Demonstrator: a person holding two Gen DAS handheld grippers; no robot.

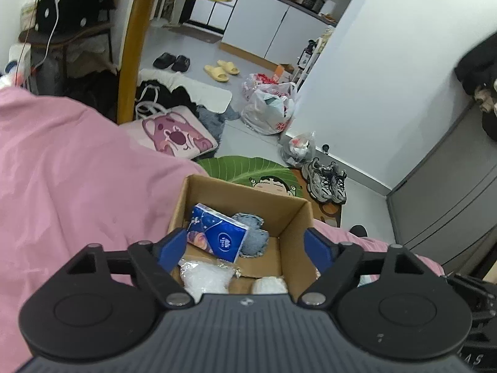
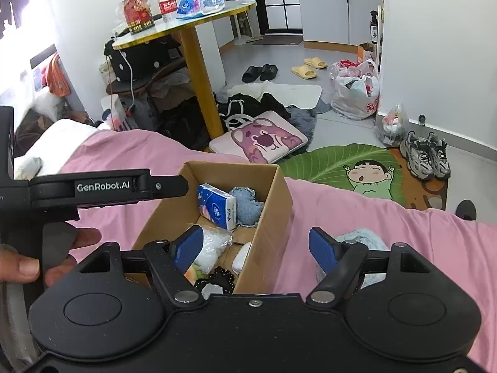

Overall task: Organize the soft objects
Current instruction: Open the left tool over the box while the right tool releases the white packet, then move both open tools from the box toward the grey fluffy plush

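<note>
1. Cardboard box [image 1: 292, 217] is sitting on the pink bedspread [image 1: 77, 171], holding a blue tissue pack [image 1: 217, 233] and denim piece [image 1: 253, 233].
2. Left gripper [image 1: 245, 245] is hovering over it, spread wide, empty.
3. Right gripper [image 2: 256, 245] is straddling the box's wall, likewise released.

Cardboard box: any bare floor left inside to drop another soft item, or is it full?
The cardboard box has one bare patch of floor along its right wall, between the denim piece and the white pad. The left side is crowded: blue tissue pack, clear plastic bag, black beads. Outside, the pink bedspread lies bare right of the box.
</note>
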